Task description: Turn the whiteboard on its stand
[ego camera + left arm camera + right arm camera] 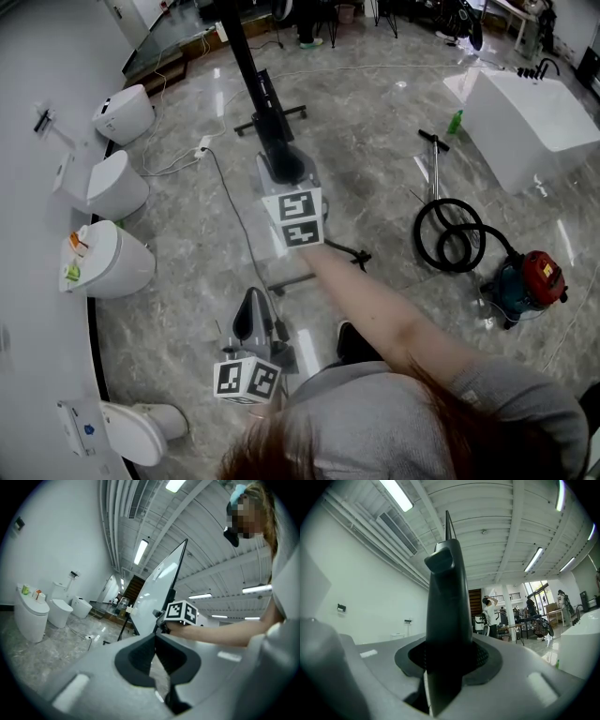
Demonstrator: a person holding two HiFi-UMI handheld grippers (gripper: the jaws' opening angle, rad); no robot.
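Black-edged whiteboard (255, 84): upright and seen edge-on from above, running straight ahead of the right gripper (284, 171), with its near edge between that gripper's jaws
Right gripper: pointing level, jaws partly apart and clamped on the whiteboard's dark edge
Left gripper (253, 309): behind the right gripper and nearer the person, well apart from the board; jaws closed together with nothing in them
Stand (272, 117): black feet on the floor, one just beyond the right gripper and one beneath it
Floor (375, 141): glossy grey marble-look tiles in an open showroom, with a white wall to the left of both grippers
Count: one whiteboard; two grippers; four white toilets (122, 114) in a row along the wall left of the grippers; one red and teal vacuum cleaner (530, 281) with one coiled black hose (450, 234), right of the right gripper; one white block (525, 112) and one green bottle (455, 122), ahead and further right
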